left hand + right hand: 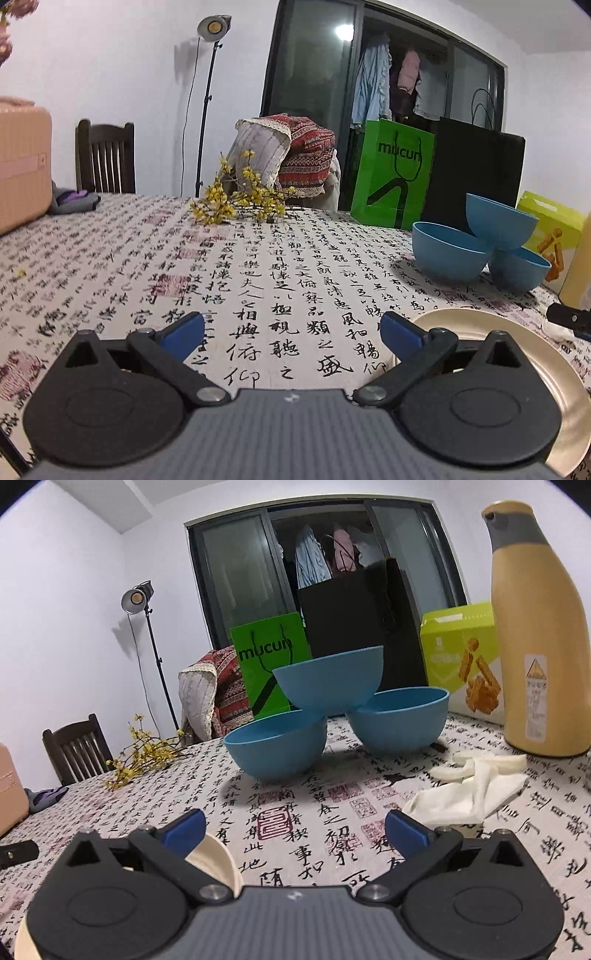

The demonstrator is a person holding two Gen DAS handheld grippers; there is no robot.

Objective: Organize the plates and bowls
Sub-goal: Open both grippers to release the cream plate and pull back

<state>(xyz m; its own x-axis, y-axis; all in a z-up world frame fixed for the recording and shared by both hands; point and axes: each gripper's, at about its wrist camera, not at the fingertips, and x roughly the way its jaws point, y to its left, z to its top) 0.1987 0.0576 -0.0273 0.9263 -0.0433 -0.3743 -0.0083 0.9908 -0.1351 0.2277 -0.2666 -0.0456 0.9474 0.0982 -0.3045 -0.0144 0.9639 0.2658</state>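
Under right tool (293,829), cream plate (218,860) half hidden.

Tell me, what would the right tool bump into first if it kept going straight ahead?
Probably the nearest blue bowl. The open right tool points at it over bare tablecloth, though depth is hard to judge.

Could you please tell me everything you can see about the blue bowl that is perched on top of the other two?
The top blue bowl is a plain, matte, round-bottomed bowl, plastic by the look of it, in the same blue as the others. It sits upright but tilted, bridging the left lower bowl and the right lower bowl, its underside resting on their rims. It does not touch the tablecloth. Behind it stand a green bag and a black bag. Its inside is hidden.
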